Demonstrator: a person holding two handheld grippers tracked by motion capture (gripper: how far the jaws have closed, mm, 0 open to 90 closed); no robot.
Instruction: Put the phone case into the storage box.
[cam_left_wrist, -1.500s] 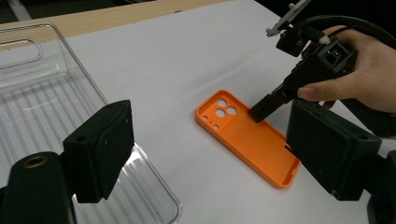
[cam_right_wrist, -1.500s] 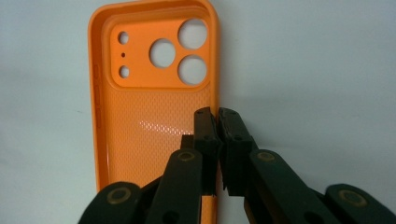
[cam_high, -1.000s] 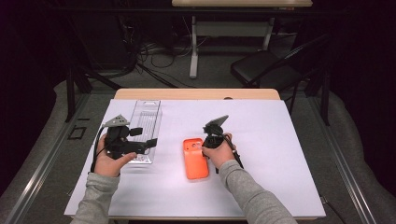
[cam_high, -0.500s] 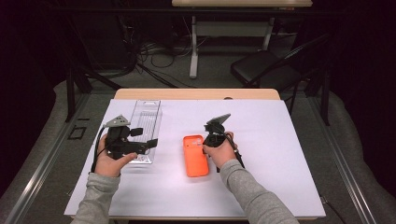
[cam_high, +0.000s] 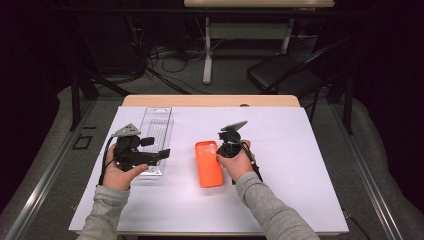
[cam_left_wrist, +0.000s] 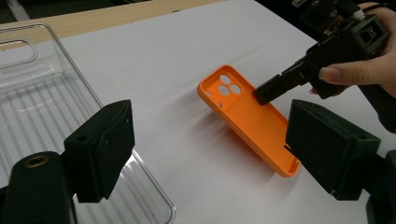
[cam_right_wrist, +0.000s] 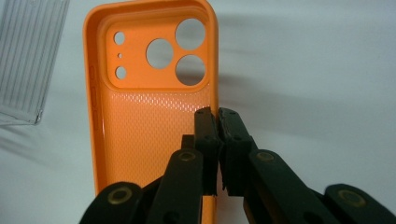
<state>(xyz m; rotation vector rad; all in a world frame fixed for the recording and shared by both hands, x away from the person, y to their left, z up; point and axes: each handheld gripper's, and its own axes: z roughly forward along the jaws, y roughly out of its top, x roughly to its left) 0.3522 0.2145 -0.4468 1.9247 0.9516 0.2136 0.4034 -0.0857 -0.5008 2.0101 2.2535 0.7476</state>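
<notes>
Right gripper view: right gripper (cam_right_wrist: 218, 135) pinches orange phone case (cam_right_wrist: 140, 121) wall.

Grey long sleeves (cam_high: 107, 210); left gripper (cam_high: 155, 150) and right gripper (cam_high: 218, 156) matte black, brass-coloured pivots, grey three-cornered top plates, trailing black cables.

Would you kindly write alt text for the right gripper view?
The right gripper, its black jaws shut, pinches the right side wall of an orange silicone phone case lying inside-up on a white table. A clear ribbed plastic tray sits at upper left.
</notes>
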